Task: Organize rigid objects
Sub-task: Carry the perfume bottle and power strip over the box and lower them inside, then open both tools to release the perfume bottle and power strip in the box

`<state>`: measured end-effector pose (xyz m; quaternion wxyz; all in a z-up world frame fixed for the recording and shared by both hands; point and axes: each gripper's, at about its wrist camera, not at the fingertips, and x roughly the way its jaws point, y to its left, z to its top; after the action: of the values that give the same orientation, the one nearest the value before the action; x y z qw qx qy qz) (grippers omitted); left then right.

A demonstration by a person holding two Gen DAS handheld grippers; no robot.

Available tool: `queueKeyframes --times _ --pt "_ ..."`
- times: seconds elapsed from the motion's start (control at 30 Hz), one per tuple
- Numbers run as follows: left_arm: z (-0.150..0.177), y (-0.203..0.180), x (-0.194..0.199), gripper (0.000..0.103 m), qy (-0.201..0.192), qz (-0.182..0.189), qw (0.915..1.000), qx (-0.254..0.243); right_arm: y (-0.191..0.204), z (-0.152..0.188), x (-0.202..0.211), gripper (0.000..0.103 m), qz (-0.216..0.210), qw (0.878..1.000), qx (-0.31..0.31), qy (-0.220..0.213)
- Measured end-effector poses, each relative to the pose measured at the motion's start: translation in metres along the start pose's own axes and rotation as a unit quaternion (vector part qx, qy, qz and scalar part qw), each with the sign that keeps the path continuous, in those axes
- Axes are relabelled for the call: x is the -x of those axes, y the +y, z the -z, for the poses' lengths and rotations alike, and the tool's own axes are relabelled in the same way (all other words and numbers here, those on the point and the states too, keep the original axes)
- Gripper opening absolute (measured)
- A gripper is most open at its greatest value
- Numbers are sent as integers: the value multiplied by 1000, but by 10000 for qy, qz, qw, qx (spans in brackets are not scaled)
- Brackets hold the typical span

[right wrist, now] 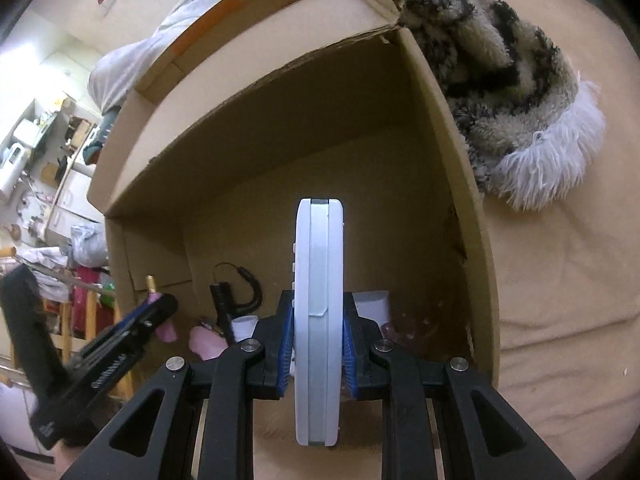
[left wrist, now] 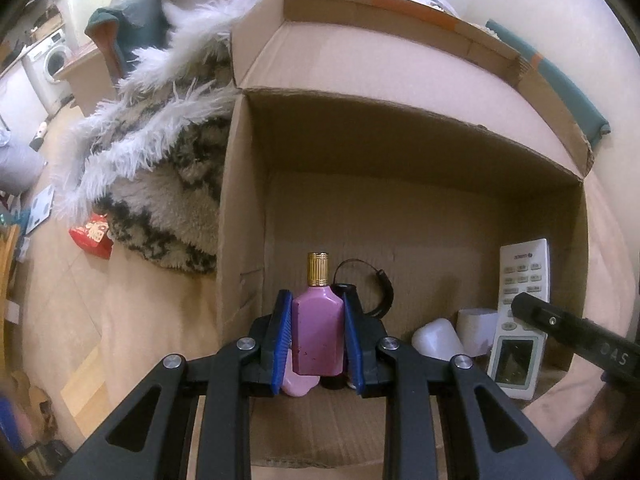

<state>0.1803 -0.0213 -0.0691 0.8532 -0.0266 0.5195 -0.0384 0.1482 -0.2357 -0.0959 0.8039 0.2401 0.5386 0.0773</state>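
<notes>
Bottle (left wrist: 318,330) first: in your left wrist view it is a flat-sided pink bottle with sloped shoulders and a ribbed gold cap, standing upright between the blue ridged pads (left wrist: 279,344) of your left gripper (left wrist: 318,340), which is clamped on its body. You hold it tilted steeply down over the open cardboard box (left wrist: 400,160), whose corrugated brown walls and raised flaps fill the frame. On the box floor behind the bottle lies a black strap (left wrist: 380,284) curled into a loop, and to the right sit a smooth white rounded piece (left wrist: 436,338) and a white faceted cup (left wrist: 478,326). A white remote (left wrist: 520,320) with grey buttons and a small screen shows at the far right, with the black tip of your right gripper (left wrist: 560,324) across it. Outside the box on the left is a shaggy cream and black fleece (left wrist: 168,196) with long white fringe.

From your right wrist view, the remote (right wrist: 319,320) shows edge-on, a slim white plastic slab with rounded ends, upright and gripped by the blue pads (right wrist: 285,354) of your right gripper (right wrist: 319,354), pointing steeply down into the same box (right wrist: 280,140). Your left gripper (right wrist: 132,324) reaches in from the lower left with the bottle's gold cap (right wrist: 151,282) poking above it. The black strap (right wrist: 240,292) lies on the floor beyond, and the fleece (right wrist: 500,80) rests against the box's outer right wall on a smooth beige sheet (right wrist: 560,300).
</notes>
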Motion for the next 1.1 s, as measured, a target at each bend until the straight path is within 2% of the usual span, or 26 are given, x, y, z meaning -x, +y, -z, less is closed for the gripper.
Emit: queueKeyframes --times 0.2,0.3,0.43,0.77,0.83,0.87,0.9,0.93,1.0,1.07,1.1 --pt "3 -8 -7 23 185 111 9998 -50 4 -4 -2 22 233 9996 22 -172" --pt "5 -13 -9 23 157 -59 9998 -97 6 -5 0 23 560 9979 74 -302" --pt "4 -14 -12 22 220 -10 9998 -25 10 -6 1 23 688 9967 203 -366" --pt "10 -24 -11 22 226 6 9996 -183 16 -4 -3 23 362 9988 317 -132" --pt "10 -26 -14 23 242 6 9995 -215 16 -5 -2 27 385 9987 291 -177" --pt "11 -27 -15 23 243 3 9994 -241 15 -6 -1 38 376 9988 236 -202" --pt "10 -27 -17 23 241 11 9994 -255 13 -6 0 59 331 9991 178 -216" --pt "11 -29 -17 23 237 40 9993 -286 12 -7 2 65 227 9994 113 -225" --pt "11 -33 -17 23 219 62 9992 -340 13 -7 1 66 55 9998 109 -148" --pt "13 -39 -16 26 167 45 9991 -396 14 -7 0 66 82 9998 155 -120" --pt "13 -41 -15 34 154 35 9990 -414 14 -7 0 66 92 9998 155 -120"
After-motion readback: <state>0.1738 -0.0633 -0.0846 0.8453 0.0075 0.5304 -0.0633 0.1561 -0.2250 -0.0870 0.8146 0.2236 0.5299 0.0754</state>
